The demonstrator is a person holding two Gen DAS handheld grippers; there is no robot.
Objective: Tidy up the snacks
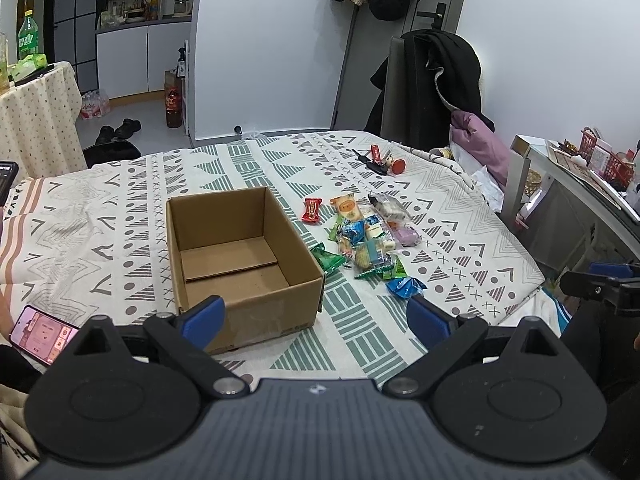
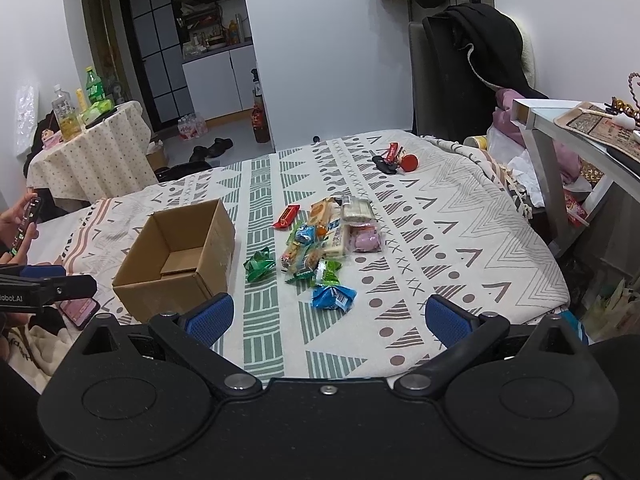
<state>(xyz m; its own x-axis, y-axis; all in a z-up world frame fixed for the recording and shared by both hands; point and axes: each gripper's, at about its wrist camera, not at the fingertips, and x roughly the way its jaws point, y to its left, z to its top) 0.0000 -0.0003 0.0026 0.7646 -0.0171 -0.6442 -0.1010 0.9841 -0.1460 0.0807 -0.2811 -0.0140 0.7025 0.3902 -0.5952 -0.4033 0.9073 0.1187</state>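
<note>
Both tools, left tool point(image 1: 316, 318) and right tool point(image 2: 329, 316), gape wide, holding nothing; the snacks point(image 1: 366, 236) lie mid-frame on the bed point(image 1: 120, 200), just right of the open box point(image 1: 240, 256); only the right view shows a hand point(image 2: 16, 220) at the left edge.

Left hand-held gripper point(image 1: 316, 320) and right hand-held gripper point(image 2: 329, 316) both gape wide, empty.

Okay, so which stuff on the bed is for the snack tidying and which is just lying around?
For the job: snacks, box.
Lying about: keys, pink phone.
</note>
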